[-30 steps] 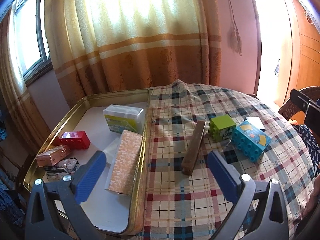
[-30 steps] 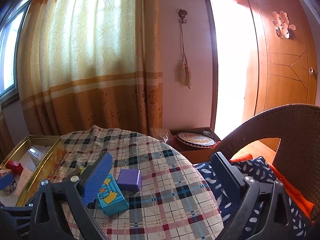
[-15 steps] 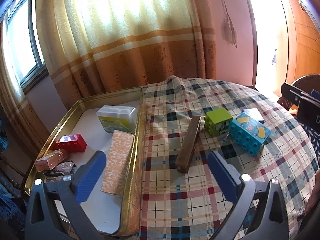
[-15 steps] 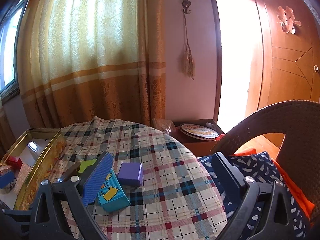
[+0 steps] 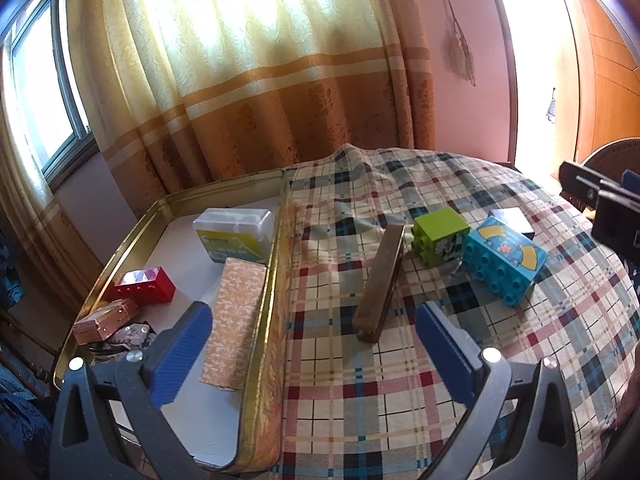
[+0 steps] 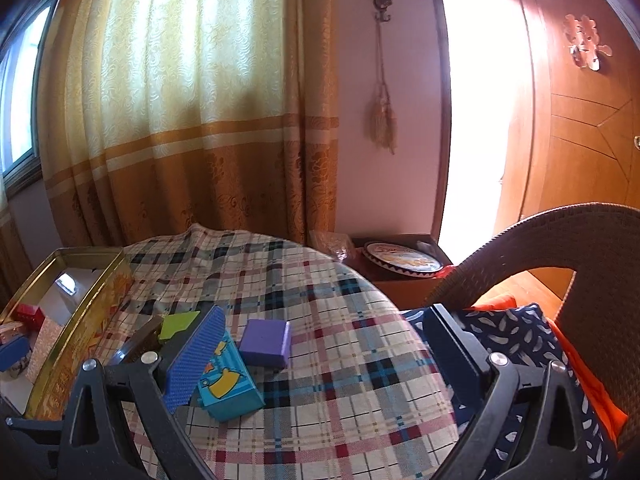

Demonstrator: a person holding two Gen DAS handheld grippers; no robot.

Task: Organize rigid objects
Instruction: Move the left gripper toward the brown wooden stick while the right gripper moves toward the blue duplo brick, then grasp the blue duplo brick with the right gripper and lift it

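A long brown bar lies on the plaid tablecloth, a short way ahead of my open left gripper. Right of the bar sit a green brick, a blue brick and a purple box. A gold tin tray on the left holds a patterned orange box, a clear plastic box, a red brick and a copper box. My right gripper stands open over the table's right side, with the blue brick and purple box near its left finger.
A wicker chair with a dark patterned cushion stands at the table's right edge. A low side table with a decorated plate is behind it. Curtains hang past the far edge. The other gripper shows at the right.
Both views have shifted slightly; the left gripper has come a little closer to the brown bar. Nothing on the table or in the tray has moved.
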